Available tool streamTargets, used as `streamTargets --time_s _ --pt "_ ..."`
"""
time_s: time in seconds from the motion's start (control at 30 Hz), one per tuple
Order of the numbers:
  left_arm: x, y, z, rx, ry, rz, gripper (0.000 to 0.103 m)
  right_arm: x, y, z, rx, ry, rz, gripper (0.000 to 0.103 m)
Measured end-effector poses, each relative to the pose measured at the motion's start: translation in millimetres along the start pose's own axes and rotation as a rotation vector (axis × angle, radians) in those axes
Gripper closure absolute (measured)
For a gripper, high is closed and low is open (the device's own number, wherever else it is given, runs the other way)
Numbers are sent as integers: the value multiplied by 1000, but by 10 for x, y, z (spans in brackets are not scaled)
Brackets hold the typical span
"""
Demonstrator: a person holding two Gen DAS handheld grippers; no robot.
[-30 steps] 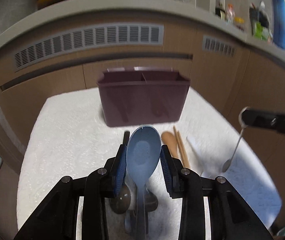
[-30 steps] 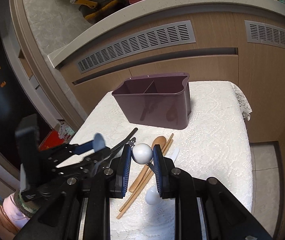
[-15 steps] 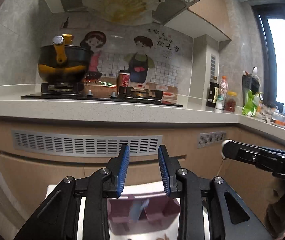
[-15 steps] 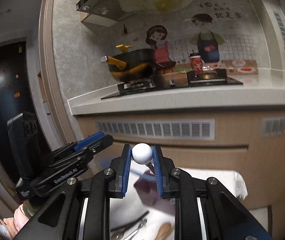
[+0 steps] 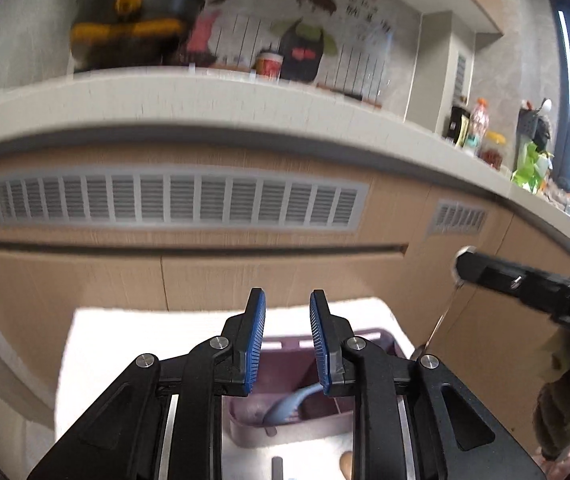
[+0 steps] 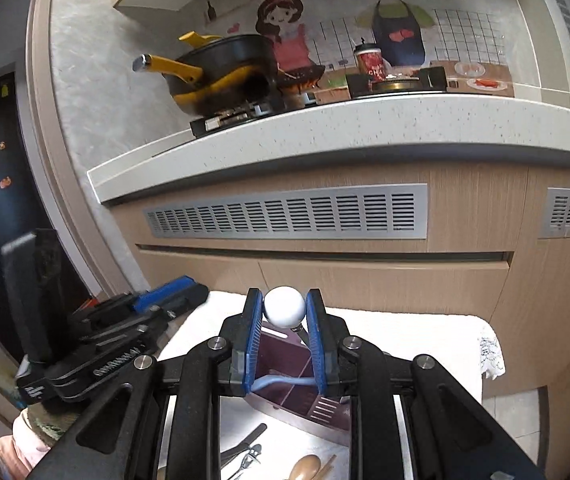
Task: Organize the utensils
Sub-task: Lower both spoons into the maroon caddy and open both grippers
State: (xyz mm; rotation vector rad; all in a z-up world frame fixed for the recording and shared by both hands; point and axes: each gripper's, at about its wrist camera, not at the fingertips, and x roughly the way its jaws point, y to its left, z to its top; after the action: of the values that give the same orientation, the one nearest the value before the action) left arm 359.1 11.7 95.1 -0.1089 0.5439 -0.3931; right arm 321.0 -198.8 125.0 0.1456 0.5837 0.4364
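The maroon utensil caddy (image 5: 369,340) stands on the white cloth, below both grippers; it also shows in the right wrist view (image 6: 285,392). The blue spoon (image 5: 291,402) lies tilted inside the caddy; its handle also shows in the right wrist view (image 6: 281,381). My left gripper (image 5: 287,312) is open and empty above the caddy. My right gripper (image 6: 284,312) is shut on the white ball end (image 6: 284,307) of a metal spoon, whose thin handle (image 5: 441,320) hangs down in the left wrist view.
A wooden spoon (image 6: 305,466), chopsticks (image 6: 327,466) and dark metal utensils (image 6: 245,446) lie on the cloth in front of the caddy. A wooden cabinet front with vents (image 6: 285,218) and a counter with a stove rise behind.
My left gripper let go of the blue spoon, which now lies in the caddy, and stays open. Both grippers rose and now tilt down. The right still holds the ball-ended spoon.
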Motion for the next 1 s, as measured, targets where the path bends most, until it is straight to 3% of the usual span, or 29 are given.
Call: streamTargets --time_s 0.33,0.5,0.57,0.63,0.7,0.77,1.0 --pt "46 142 -440 -45 108 20 76 358 -225 -168 45 55 -22 81" --pt "-27 213 -770 -75 170 52 56 407 -245 -250 48 74 -56 80" --pt "-48 239 -923 -86 198 68 52 361 -219 -282 35 69 -78 80" --pt "-70 270 -1081 -99 233 74 48 277 -174 -349 9 65 -120 76" --pt "-89 256 -1219 -102 255 75 46 217 -148 -438 -6 72 -148 62" --pt "-127 227 -1353 -90 276 88 44 156 -131 -575 -18 92 -185 55" --pt "-424 212 -1700 -124 297 131 32 133 -67 -1241 -94 237 -314 55"
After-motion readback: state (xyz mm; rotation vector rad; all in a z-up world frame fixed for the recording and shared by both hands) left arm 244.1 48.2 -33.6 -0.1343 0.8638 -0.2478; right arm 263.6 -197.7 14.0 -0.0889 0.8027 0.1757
